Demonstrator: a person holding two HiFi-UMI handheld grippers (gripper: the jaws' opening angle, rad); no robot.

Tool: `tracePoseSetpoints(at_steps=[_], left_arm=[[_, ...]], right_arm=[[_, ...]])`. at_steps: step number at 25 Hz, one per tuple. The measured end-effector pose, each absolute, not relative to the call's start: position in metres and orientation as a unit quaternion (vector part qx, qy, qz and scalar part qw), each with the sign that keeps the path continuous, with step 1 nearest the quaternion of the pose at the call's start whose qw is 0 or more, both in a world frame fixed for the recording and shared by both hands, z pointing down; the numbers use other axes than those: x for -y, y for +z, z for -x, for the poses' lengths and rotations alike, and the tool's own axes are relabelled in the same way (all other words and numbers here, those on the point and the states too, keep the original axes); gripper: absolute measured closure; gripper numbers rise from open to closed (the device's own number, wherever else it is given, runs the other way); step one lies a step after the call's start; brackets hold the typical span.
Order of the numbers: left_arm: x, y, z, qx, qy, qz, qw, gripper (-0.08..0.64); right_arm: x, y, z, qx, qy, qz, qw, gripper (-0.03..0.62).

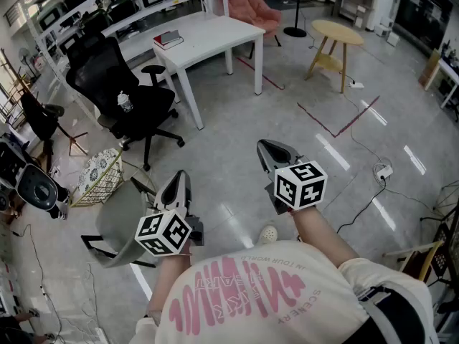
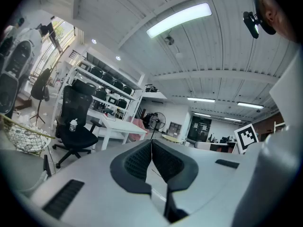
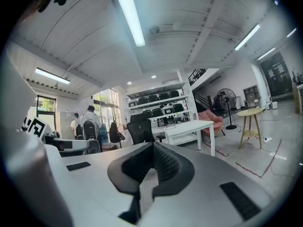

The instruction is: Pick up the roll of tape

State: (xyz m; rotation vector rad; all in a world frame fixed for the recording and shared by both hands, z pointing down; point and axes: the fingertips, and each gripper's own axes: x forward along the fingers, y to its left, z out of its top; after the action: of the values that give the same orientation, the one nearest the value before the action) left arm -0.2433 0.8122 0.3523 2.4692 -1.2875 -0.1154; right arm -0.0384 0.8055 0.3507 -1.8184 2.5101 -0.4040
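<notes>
**Subject item.** No view shows the roll of tape. It is not in either tool, and it cannot be made out on the white counter (image 1: 211,34), the round wooden counter (image 1: 337,29) or the floor (image 1: 237,127). The only thing to be seen on the white counter is a flat dark item (image 1: 168,40) at its far corner, which looks more like a book than a roll. A small container (image 1: 124,102) stands on the seat of the black office chair (image 1: 118,84); it is too small to identify.

**Tools.** The left tool (image 1: 178,180) has its jaws pressed together with nothing between them, as confirmed in the left gripper view (image 2: 151,144). The right tool (image 1: 271,150) is likewise pressed together and empty, as confirmed in the right gripper view (image 3: 152,146). Both are held out in front of the person's body, roughly level, over bare floor and well apart from either counter.

**Progress.** In my judgement the task has not started. The tape has not been located, approached or gripped.

**Outstanding.**
- Find the roll; the white counter and the shelving (image 1: 107,6) behind it are the likeliest places.
- Walk up to it.
- Spread one tool's jaws and set them around the roll.
- Close and lift.
</notes>
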Motion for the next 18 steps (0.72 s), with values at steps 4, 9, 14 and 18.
tracePoseSetpoints(at_steps=[4, 9, 14, 18], left_arm=[[-0.816, 0.351, 0.239, 0.453, -0.042, -0.872, 0.178, 0.535], [-0.811, 0.362, 0.236, 0.449, -0.037, -0.873, 0.186, 0.535], [-0.785, 0.376, 0.227, 0.443, -0.047, -0.87, 0.209, 0.535], [-0.743, 0.387, 0.207, 0.441, -0.054, -0.869, 0.219, 0.535]], right_arm=[[-0.809, 0.351, 0.033, -0.801, -0.129, 0.585, 0.005, 0.578], [-0.808, 0.361, 0.029, -0.797, -0.134, 0.588, -0.002, 0.578], [-0.792, 0.371, 0.022, -0.799, -0.146, 0.584, 0.007, 0.577], [-0.754, 0.389, 0.005, -0.798, -0.16, 0.581, -0.015, 0.577]])
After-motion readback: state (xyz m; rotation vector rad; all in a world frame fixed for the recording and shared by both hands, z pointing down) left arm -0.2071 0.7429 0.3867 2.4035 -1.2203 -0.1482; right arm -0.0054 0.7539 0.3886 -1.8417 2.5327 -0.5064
